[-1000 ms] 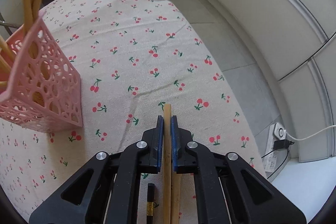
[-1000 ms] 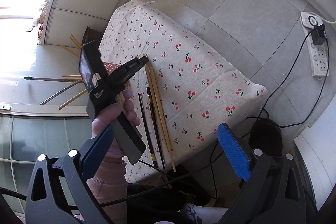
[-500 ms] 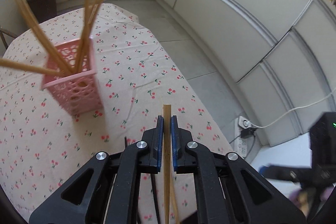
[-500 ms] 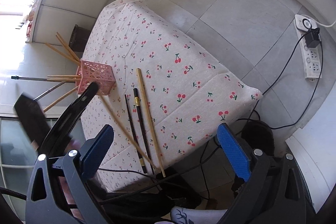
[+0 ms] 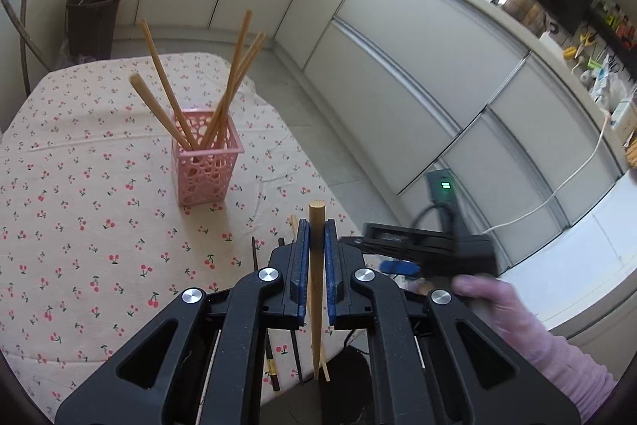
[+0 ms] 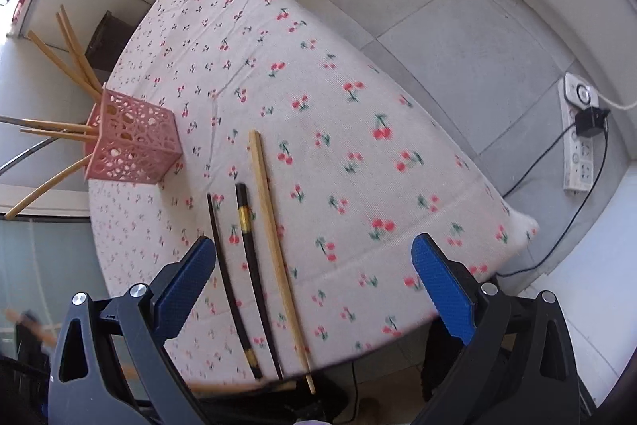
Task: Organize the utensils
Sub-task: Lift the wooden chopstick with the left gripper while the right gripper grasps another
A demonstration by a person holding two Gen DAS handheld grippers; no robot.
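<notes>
Cherry-print tablecloth (image 6: 398,98) is carrying a pink basket (image 5: 205,162) already holding several chopsticks. We are clamping one chopstick (image 5: 316,265) in our left gripper (image 5: 315,237); our right gripper (image 6: 314,265) (jaws wide, empty) is hovering over three loose chopsticks (image 6: 270,226).

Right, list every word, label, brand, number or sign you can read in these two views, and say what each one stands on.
None can be read.
Black gripper body with a green light: no legible characters.
Black chopstick's gold band: no legible marking.
White power strip on the floor: markings too small.
Colourful packets on the kitchen shelf: too small and blurred.
</notes>
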